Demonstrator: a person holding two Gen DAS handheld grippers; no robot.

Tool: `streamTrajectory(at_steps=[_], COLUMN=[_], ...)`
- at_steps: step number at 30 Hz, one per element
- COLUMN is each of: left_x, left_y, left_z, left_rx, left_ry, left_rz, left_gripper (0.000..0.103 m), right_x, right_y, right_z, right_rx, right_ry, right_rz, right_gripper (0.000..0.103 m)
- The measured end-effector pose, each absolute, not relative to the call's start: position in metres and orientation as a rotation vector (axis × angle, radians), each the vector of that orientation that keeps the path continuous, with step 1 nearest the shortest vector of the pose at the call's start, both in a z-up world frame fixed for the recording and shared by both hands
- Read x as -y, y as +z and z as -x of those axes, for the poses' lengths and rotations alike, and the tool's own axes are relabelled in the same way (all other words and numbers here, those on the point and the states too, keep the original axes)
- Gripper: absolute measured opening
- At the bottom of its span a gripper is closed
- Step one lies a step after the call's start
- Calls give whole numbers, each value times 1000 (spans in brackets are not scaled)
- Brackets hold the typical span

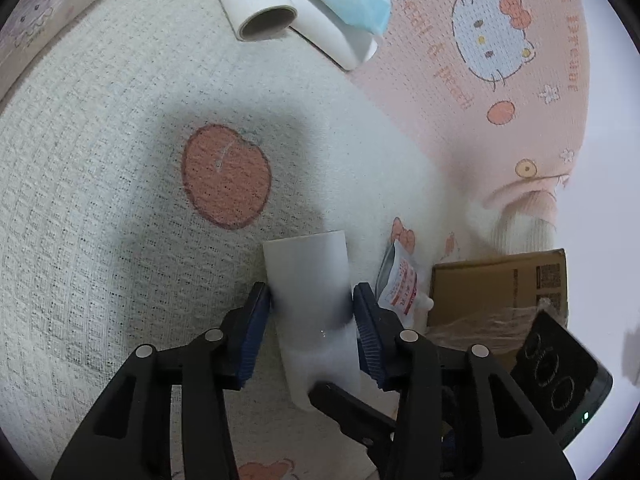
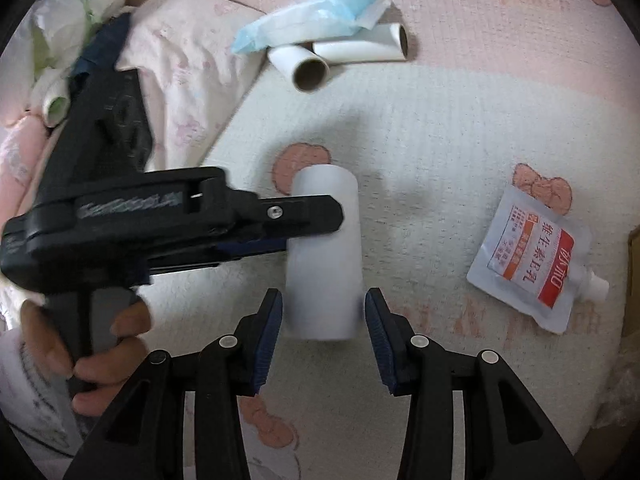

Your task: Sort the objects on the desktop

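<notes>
A white paper roll lies on a white and pink blanket. My left gripper is shut on the roll, one blue pad on each side. In the right wrist view the same roll lies between my right gripper's open pads, near its tip, and the left gripper clamps it from the left. Two more white rolls lie at the far side under a blue and white packet. A white and red spout pouch lies to the right.
A cardboard box stands at the right, beside a dark device. A pink pillow and crumpled white bags lie at the left. The pouch also shows in the left wrist view.
</notes>
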State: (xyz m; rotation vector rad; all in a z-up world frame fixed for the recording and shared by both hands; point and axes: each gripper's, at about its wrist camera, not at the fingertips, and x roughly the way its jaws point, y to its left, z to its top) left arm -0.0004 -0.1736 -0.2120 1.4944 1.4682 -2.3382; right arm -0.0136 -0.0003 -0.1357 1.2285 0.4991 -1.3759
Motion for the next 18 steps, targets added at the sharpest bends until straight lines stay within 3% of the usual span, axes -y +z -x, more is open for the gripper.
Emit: streamTrajectory(at_steps=[18], left_x=[165], left_y=[-188], left_z=[6], left_rx=[-1384], left_ry=[-2479], left_rz=[-1489], left_gripper=[47], right_x=[6], right_y=[-133], right_z=[13], right_rx=[-490], right_ry=[-1388], right_rz=[-1245], right_gripper=[41])
